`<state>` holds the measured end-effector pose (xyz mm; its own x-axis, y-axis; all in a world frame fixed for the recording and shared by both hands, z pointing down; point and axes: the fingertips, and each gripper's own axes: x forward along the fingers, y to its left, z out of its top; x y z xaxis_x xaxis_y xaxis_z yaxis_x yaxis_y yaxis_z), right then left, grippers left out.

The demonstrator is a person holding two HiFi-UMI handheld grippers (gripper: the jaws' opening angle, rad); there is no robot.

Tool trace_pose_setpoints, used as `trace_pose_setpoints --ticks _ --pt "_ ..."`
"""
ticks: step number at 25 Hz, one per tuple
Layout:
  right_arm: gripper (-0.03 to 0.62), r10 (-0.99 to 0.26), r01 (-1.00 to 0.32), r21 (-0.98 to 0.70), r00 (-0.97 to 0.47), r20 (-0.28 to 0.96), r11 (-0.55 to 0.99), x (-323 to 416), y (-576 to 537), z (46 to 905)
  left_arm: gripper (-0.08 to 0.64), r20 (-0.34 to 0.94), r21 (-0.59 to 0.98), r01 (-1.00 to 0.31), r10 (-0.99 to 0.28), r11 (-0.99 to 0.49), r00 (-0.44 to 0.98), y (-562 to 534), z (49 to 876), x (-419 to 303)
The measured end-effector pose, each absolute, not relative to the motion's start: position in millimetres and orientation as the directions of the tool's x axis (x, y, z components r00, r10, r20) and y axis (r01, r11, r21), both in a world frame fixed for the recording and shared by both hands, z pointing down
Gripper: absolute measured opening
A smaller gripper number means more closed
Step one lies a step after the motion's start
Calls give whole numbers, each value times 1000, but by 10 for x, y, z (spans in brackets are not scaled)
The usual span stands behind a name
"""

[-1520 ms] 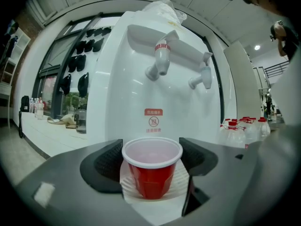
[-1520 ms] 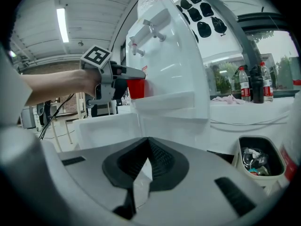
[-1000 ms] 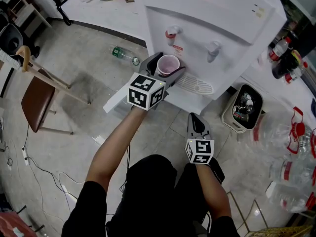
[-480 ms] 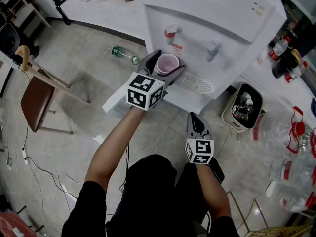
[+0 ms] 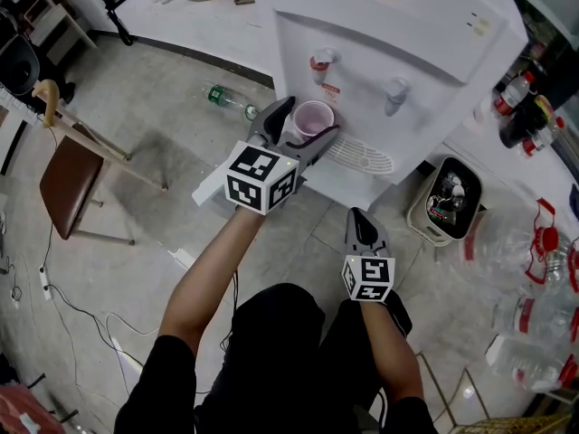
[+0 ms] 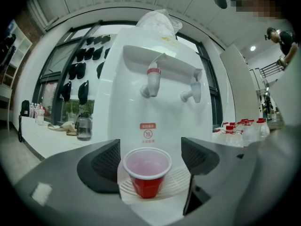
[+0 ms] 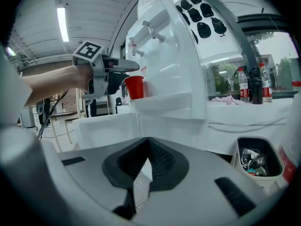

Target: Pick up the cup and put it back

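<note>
Both L gripper (image 6: pixel 153 158) jaws spread round cup (image 6: pixel 146 175), roomier right side; R gripper (image 7: pixel 146 163) jaws together.

**Left gripper extended, right gripper low**

The bare left arm (image 5: pixel 210 274) stretches forward, with the left gripper (image 5: pixel 309 118) at the front of the white water dispenser (image 5: pixel 407 34), its jaws spread apart. The right gripper (image 5: pixel 361 217) hangs short of the dispenser, jaws pressed together on nothing.

cup (image 6: pixel 146 179): red, white rim | dispenser (image 5: pixel 425 70): white | chair seat (image 5: pixel 63 188): brown
</note>
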<state>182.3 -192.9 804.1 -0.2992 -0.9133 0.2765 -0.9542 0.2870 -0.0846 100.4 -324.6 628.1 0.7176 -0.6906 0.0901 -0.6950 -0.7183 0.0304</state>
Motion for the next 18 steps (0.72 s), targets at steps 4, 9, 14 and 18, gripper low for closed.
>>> trace_pose_setpoints --ticks 4,9,14,18 --pt "-6 -915 -954 -104 -300 268 282 1799 -1968 8030 379 86 37 -687 -682 -726 726 -3017 6265 964" --pt "-6 -914 -951 -111 -307 265 287 1722 -1994 8009 135 65 32 -721 -718 -692 693 -2706 6334 699" --pt "-6 -915 -956 -92 -295 274 280 1686 -2091 7965 8 104 74 -731 -724 -678 682 -2520 6554 482" --pt "-6 -902 -951 -80 -309 300 299 1621 -2097 7844 6 162 110 -720 -702 -685 693 -2370 6693 419"
